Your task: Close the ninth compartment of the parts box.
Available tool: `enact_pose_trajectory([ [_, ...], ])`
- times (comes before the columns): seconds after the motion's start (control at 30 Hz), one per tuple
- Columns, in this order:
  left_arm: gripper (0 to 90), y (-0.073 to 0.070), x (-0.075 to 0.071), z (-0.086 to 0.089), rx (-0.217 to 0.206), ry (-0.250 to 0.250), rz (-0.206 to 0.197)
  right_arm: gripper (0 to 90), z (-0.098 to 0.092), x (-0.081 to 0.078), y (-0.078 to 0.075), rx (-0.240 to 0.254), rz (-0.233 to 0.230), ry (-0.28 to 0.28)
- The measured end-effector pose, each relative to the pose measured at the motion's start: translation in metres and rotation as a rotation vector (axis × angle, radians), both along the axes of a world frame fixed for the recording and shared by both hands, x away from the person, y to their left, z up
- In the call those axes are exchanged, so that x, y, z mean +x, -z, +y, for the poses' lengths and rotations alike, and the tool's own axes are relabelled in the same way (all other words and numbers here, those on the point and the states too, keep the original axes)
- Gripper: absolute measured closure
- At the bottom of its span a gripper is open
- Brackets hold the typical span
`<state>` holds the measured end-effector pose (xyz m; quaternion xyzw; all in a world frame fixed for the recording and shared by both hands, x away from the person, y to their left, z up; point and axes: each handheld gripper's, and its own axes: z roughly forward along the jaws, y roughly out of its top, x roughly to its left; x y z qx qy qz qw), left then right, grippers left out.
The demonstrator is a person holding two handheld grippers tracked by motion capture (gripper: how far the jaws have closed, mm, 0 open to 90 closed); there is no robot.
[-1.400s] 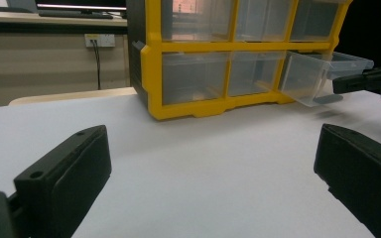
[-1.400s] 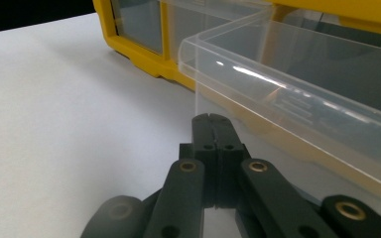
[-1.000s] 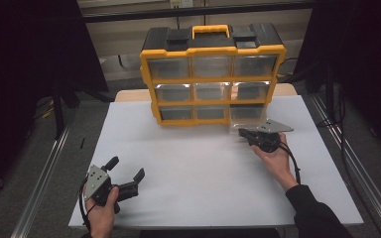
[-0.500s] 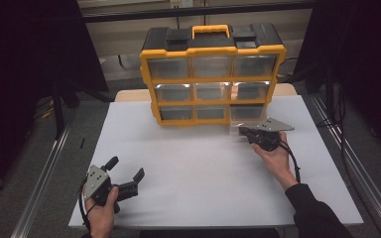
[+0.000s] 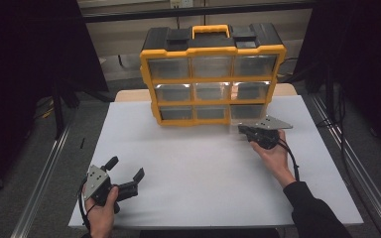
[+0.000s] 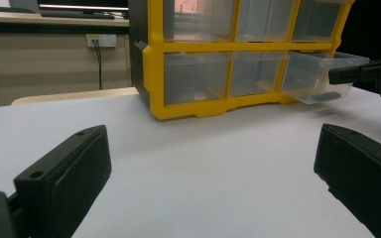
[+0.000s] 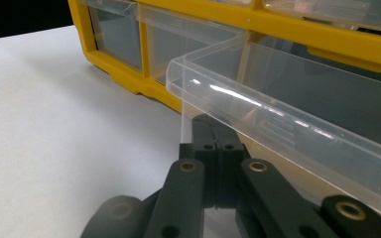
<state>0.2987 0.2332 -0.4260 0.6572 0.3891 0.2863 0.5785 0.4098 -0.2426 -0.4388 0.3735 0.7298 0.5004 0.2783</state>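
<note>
From my remote seat I see a white surface (image 5: 198, 168) flanked by metal rails (image 5: 44, 183) over a grey floor (image 5: 10, 208), a beige wall (image 6: 39, 69) with a socket (image 6: 101, 40), and dark surroundings.

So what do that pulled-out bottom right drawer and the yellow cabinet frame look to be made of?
The clear pulled-out drawer looks like thin transparent plastic, glossy: the table shows through its walls and its rim catches bright highlights. The yellow cabinet frame looks like opaque moulded plastic with a smooth, slightly satin finish and rounded edges. The right tongs are shut at the drawer's front.
</note>
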Motion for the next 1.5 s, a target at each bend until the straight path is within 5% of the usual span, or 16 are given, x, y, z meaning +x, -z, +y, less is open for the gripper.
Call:
enact_pose_trajectory([
  [1.5,1.5,0.0,0.0,0.001,0.009,0.001,0.004,90.0,0.001,0.038,0.003,-0.002,-0.028,0.109],
])
